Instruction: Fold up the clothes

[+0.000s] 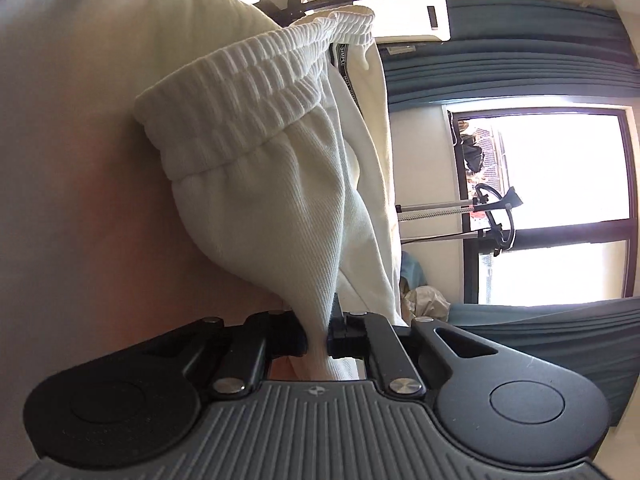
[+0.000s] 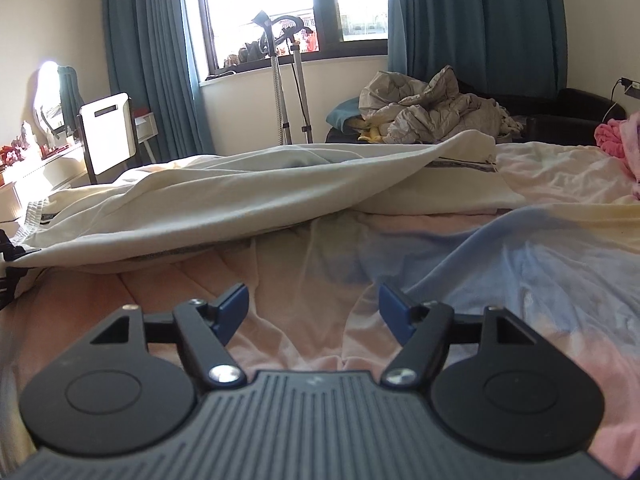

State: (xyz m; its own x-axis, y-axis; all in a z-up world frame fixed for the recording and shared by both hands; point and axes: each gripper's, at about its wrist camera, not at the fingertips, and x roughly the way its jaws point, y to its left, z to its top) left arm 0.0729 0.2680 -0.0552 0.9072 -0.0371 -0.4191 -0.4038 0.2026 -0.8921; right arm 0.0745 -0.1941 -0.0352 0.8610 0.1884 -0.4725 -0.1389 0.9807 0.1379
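The left gripper (image 1: 318,340) pinches the cream trousers (image 1: 280,184) below the waistband, lifting that left end to fold it over; the rest drapes across the bed (image 2: 500,264). The right gripper (image 2: 312,312) hovers nearby, fingers apart and empty.

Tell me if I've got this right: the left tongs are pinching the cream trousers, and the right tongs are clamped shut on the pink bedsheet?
Not quite. The left tongs do pinch the cream trousers, but the right tongs are not clamped on anything. The right wrist view shows their blue-tipped fingers spread wide apart, empty, above the pink bedsheet.
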